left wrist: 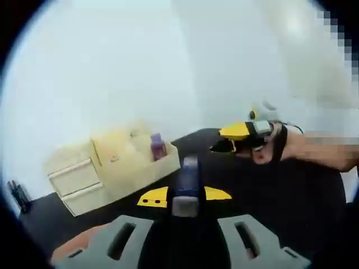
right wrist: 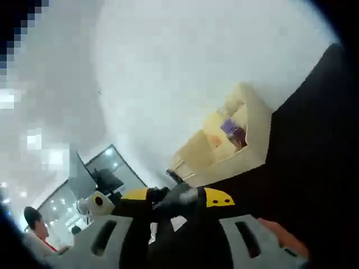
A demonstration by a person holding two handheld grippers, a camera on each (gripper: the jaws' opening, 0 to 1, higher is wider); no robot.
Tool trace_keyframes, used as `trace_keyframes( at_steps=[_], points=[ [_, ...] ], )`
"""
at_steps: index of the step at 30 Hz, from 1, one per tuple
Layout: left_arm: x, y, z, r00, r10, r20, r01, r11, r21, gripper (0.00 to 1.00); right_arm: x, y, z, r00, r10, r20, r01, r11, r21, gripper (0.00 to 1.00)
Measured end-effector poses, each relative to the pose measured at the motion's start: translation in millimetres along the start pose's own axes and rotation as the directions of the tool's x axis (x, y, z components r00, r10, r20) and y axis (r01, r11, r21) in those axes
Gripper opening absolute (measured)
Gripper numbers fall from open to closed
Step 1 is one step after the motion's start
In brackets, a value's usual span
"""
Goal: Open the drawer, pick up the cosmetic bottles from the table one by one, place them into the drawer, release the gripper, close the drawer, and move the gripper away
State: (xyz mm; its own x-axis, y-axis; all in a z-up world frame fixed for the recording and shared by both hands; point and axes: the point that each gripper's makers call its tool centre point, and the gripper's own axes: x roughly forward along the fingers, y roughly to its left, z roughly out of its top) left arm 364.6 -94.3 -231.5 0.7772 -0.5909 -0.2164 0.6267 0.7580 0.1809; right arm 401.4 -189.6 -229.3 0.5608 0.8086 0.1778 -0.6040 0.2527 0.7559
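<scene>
1. Left gripper [left wrist: 185,197] up over the black table [left wrist: 291,196], clamped on a blue-grey bottle [left wrist: 188,182].
2. Right gripper [left wrist: 227,147] held level (blurry; cannot tell apart or together).
3. Purple bottle [left wrist: 158,147] inside the boxy cream drawer unit [left wrist: 106,168].

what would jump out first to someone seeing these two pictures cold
The cream plastic drawer organiser on the black table, a purple cosmetic bottle standing in its open top compartment. Nearer, the left gripper holds a dark bottle with a grey cap between its yellow-tipped jaws, while the right gripper hovers in a person's hand.
</scene>
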Motion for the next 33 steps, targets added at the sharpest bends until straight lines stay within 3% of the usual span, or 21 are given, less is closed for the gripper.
trace_keyframes(
  at_steps=[2,5,8,9,10,11,12,13,15,16,17,18,20,21,22,25,28,29,30,32,33],
  points=[
    [3,-4.9,0.8,1.0,-0.006,-0.001,0.006,1.0,0.006,0.15,3,-8,-13.2,0.997,-0.047,-0.06,0.053,0.992,0.111,0.32],
    [7,-7.8,-6.4,1.0,-0.013,-0.017,0.013,1.0,0.02,0.15,4,-8,-7.3,0.998,-0.051,-0.029,0.051,0.999,0.005,0.29],
    [4,-6.5,-7.3,1.0,-0.015,-0.026,0.015,1.0,0.024,0.15,3,-8,-11.6,0.997,-0.06,-0.05,0.06,0.998,0.008,0.29],
    [4,-6.7,-7.6,0.999,-0.017,-0.027,0.018,1.0,0.02,0.15,3,-15,-20.0,0.991,-0.102,-0.091,0.105,0.994,0.028,0.29],
    [4,-6.9,-8.2,0.999,-0.018,-0.029,0.019,1.0,0.02,0.15,1,-20,-32.5,0.977,-0.146,-0.155,0.162,0.982,0.097,0.29],
    [4,-6.6,-8.6,1.0,-0.014,-0.028,0.014,1.0,0.023,0.15,-1,-21,-53.8,0.951,-0.147,-0.272,0.209,0.954,0.215,0.29],
    [4,-6.4,-7.8,1.0,-0.013,-0.025,0.014,1.0,0.02,0.15,2,-14,-64.2,0.95,-0.08,-0.303,0.17,0.943,0.285,0.29],
    [5,-6.4,-7.2,1.0,-0.012,-0.024,0.012,1.0,0.02,0.15,5,-6,-79.0,0.933,-0.022,-0.36,0.168,0.909,0.38,0.3],
    [6,-6.1,-5.8,1.0,-0.008,-0.019,0.008,1.0,0.015,0.15,8,-9,-78.5,0.935,-0.062,-0.348,0.182,0.929,0.324,0.32],
    [6,-5.8,-5.1,1.0,-0.003,-0.016,0.003,1.0,0.015,0.15,6,-2,-79.5,0.935,-0.038,-0.354,0.174,0.916,0.361,0.31],
    [7,-5.7,-4.5,1.0,-0.001,-0.015,0.001,1.0,0.015,0.15,8,13,-80.9,0.937,0.041,-0.347,0.132,0.879,0.458,0.33],
    [7,-5.7,-3.9,1.0,0.002,-0.013,-0.002,1.0,0.018,0.15,10,17,-82.1,0.939,0.066,-0.336,0.122,0.853,0.507,0.34],
    [8,-5.2,-3.0,1.0,0.009,-0.011,-0.009,1.0,0.022,0.15,17,17,-87.2,0.946,0.044,-0.321,0.135,0.847,0.515,0.35],
    [8,-4.8,-2.6,1.0,0.012,-0.01,-0.012,1.0,0.023,0.15,20,26,-93.9,0.942,0.085,-0.325,0.114,0.829,0.548,0.38],
    [8,-4.7,-2.3,1.0,0.014,-0.009,-0.014,1.0,0.024,0.15,25,30,-95.2,0.946,0.106,-0.307,0.098,0.808,0.58,0.49],
    [9,-3.5,-1.9,1.0,0.019,-0.008,-0.019,1.0,0.023,0.15,32,27,-97.0,0.962,0.08,-0.26,0.107,0.768,0.631,0.61],
    [9,-3.9,-1.1,1.0,0.018,-0.006,-0.018,1.0,0.018,0.15,38,14,-89.8,0.982,0.005,-0.187,0.12,0.751,0.65,0.62],
    [9,-4.5,-0.5,1.0,0.018,-0.005,-0.017,1.0,0.018,0.15,39,10,-82.5,0.991,-0.006,-0.136,0.097,0.731,0.676,0.6],
    [9,-5.4,0.1,1.0,0.015,-0.004,-0.015,1.0,0.015,0.15,39,6,-79.0,0.993,-0.016,-0.116,0.094,0.697,0.711,0.6],
    [8,-8.9,2.7,1.0,0.005,0.003,-0.005,1.0,0.008,0.15,40,5,-75.9,0.996,0.001,-0.092,0.068,0.662,0.746,0.6],
    [9,-8.3,2.8,1.0,0.017,-0.002,-0.017,0.999,0.032,0.15,39,2,-75.8,0.996,-0.004,-0.088,0.068,0.66,0.748,0.6]
  ],
)
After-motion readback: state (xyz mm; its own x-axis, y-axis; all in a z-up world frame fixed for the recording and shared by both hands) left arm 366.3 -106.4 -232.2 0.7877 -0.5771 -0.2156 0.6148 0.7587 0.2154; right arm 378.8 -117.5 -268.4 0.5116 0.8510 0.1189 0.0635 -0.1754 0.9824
